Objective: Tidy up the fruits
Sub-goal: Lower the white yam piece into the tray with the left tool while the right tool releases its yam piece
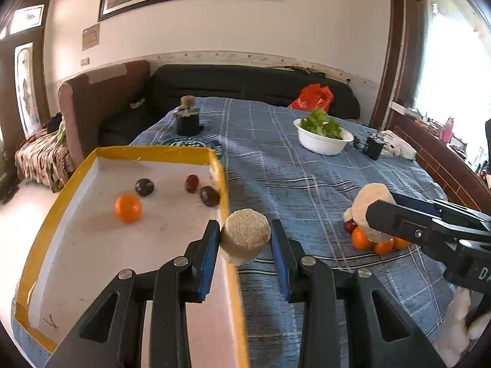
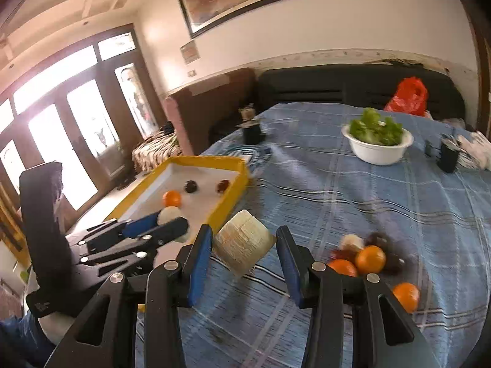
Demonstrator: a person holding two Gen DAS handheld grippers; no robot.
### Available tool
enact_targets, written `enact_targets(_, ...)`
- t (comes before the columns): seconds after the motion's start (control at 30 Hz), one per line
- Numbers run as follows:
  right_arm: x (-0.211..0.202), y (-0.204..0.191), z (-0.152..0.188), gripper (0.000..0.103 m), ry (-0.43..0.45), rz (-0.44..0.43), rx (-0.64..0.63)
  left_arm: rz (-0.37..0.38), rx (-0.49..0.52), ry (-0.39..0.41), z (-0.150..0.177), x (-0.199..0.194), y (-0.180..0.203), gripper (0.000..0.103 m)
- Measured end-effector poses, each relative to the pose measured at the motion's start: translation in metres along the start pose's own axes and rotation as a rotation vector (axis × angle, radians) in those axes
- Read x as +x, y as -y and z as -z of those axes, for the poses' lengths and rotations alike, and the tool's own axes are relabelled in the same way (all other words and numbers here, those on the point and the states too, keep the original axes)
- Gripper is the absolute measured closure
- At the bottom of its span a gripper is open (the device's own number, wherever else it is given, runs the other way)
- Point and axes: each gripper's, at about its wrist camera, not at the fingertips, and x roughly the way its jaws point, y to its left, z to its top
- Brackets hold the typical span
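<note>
A yellow-rimmed white tray (image 1: 153,152) sits at the table's left, holding an orange (image 1: 128,208) and three dark plums (image 1: 144,186); it also shows in the right wrist view (image 2: 208,162). A pile of oranges (image 1: 365,240) and plums lies on the blue cloth, seen too in the right wrist view (image 2: 369,259). My left gripper (image 1: 245,239) holds a pale foam-wrapped fruit (image 1: 245,236) over the tray's right rim. My right gripper (image 2: 244,245) holds another pale foam-wrapped fruit (image 2: 244,247) above the cloth; it appears in the left wrist view (image 1: 377,211) over the pile.
A white bowl of lettuce (image 1: 323,141) stands at the back right. Two dark small containers (image 1: 187,119) (image 1: 374,146) stand on the cloth. A red bag (image 1: 311,96) lies on the black sofa behind. The table's left edge drops to the floor.
</note>
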Motion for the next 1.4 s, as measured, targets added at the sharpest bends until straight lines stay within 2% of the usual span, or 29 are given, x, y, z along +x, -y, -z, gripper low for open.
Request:
enact_targets(0.3,0.034,-0.046,-0.011,0.055,-0.048,-0.065,-0.058,0.008,-0.138,-0.081,0.001,0.003,-0.062,0.071)
enact_targets(0.47,0.059,-0.067,-0.017,0.055,-0.095,-0.082,-0.084,0.006,-0.195,-0.176,-0.003,0.012,-0.105,0.07)
enact_targets(0.73,0.122,-0.067,-0.025,0.055,-0.24,-0.102,0.014,-0.027,-0.24,-0.284,-0.014,0.037,-0.15,0.07)
enact_targets(0.97,0.176,-0.058,-0.034,0.055,-0.346,-0.089,0.09,-0.034,-0.287,-0.369,-0.021,0.065,-0.167,0.07)
enact_targets(1.1,0.192,-0.06,-0.038,0.055,-0.373,-0.064,0.084,-0.061,-0.254,-0.394,-0.026,0.07,-0.166,0.07)
enact_targets(1.4,0.213,-0.067,-0.039,0.055,-0.391,-0.018,0.047,-0.081,-0.217,-0.39,-0.034,0.076,-0.161,0.07)
